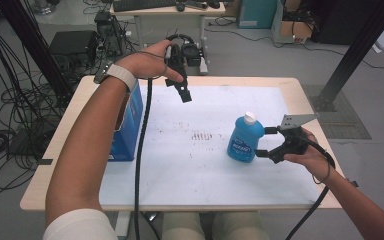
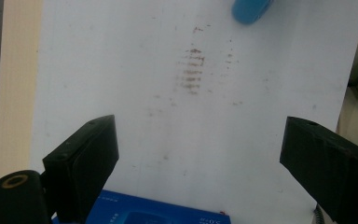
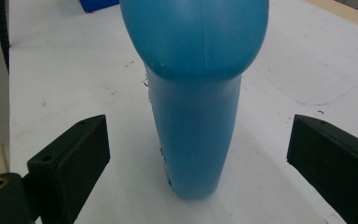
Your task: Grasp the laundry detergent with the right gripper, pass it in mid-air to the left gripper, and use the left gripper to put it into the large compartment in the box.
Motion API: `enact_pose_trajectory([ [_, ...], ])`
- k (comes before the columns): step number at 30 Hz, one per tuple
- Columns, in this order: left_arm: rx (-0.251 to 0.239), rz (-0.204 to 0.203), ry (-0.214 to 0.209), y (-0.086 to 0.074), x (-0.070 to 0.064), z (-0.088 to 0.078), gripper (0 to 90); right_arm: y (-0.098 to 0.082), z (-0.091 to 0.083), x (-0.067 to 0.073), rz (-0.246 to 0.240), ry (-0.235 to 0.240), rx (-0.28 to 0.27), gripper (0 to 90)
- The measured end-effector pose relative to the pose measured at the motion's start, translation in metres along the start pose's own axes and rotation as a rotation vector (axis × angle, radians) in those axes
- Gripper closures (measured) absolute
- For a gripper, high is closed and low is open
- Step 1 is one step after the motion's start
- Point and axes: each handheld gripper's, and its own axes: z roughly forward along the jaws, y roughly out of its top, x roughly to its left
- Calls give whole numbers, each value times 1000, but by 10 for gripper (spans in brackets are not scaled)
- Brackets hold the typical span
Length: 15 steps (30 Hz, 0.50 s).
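Observation:
A blue plastic bottle [image 1: 244,140] with a white cap stands upright on the white table top [image 1: 190,165], right of centre. My right gripper [image 1: 266,141] is open just to the bottle's right, its jaws spread wide on either side without touching. Seen from the right gripper view, the bottle [image 3: 196,116] rises between the two black jaws with clear gaps on both sides. My left gripper [image 1: 183,95] is held up above the table's far left part, pointing down, open with nothing in it. In the left gripper view the bottle [image 2: 251,10] shows at the top edge.
A blue box [image 1: 128,127] stands at the table's left edge under my left forearm; its top [image 2: 149,214] appears between the left jaws. A brownish smudge [image 1: 202,135] marks the table's middle. Cables, a desk and black frame posts surround the table.

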Motion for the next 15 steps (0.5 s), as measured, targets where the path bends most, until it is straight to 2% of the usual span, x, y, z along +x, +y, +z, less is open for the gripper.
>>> enact_pose_trajectory([
  [15, 0, 1, -2, 0, 0, 0, 118, 0, 1, 0, 4, -1, 0, 58],
])
